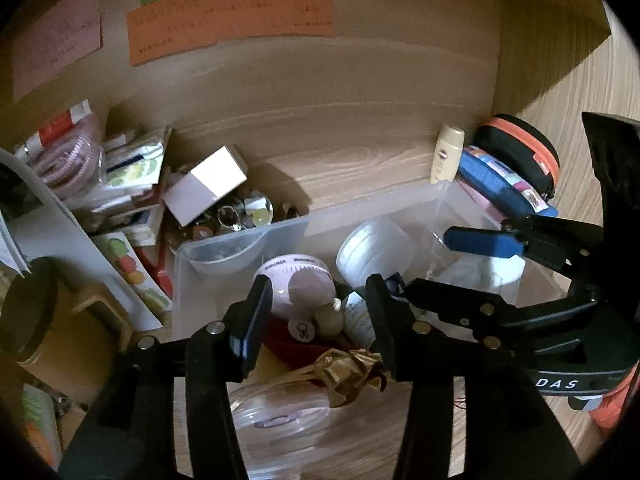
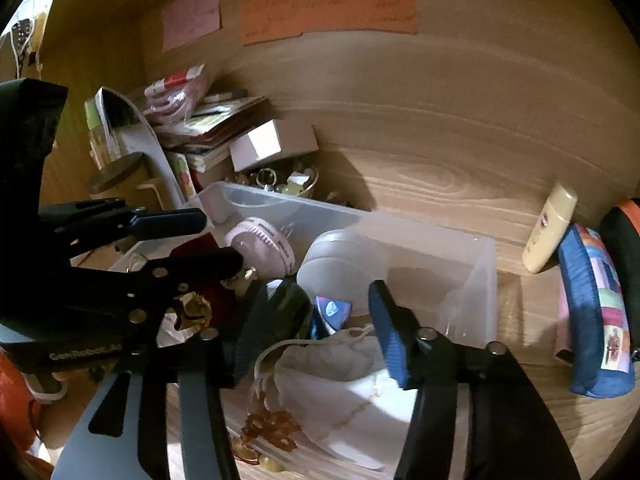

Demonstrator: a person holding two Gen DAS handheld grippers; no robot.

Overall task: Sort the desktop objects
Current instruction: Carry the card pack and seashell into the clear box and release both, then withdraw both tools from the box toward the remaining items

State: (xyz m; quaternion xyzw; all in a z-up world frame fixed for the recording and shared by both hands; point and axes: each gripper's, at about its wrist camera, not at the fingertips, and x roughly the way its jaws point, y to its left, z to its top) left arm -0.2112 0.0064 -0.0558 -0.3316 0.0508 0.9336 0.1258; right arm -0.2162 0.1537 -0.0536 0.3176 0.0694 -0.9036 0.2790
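Note:
A clear plastic bin point(image 1: 240, 232) point(image 2: 480, 256) stands on the wooden desk and holds a pink round fan point(image 1: 296, 284) point(image 2: 264, 248), a white round jar point(image 1: 376, 248) point(image 2: 340, 264), a white drawstring pouch point(image 2: 340, 364), a dark red pouch point(image 1: 292, 344) and crumpled gold wrapping point(image 1: 348, 372). My left gripper point(image 1: 316, 320) point(image 2: 204, 240) is open over the bin's left half, with nothing between its fingers. My right gripper point(image 2: 324, 332) point(image 1: 432, 260) is open over the bin's right half, just above the white pouch.
A cream lotion bottle point(image 1: 448, 154) point(image 2: 550, 232), a blue patchwork case point(image 1: 504, 184) point(image 2: 596, 312) and a black-and-orange case point(image 1: 520, 148) lie right of the bin. A white box point(image 1: 208, 184) point(image 2: 276, 144), books and a bowl of trinkets point(image 1: 236, 216) pile up left. Coloured notes hang on the back wall.

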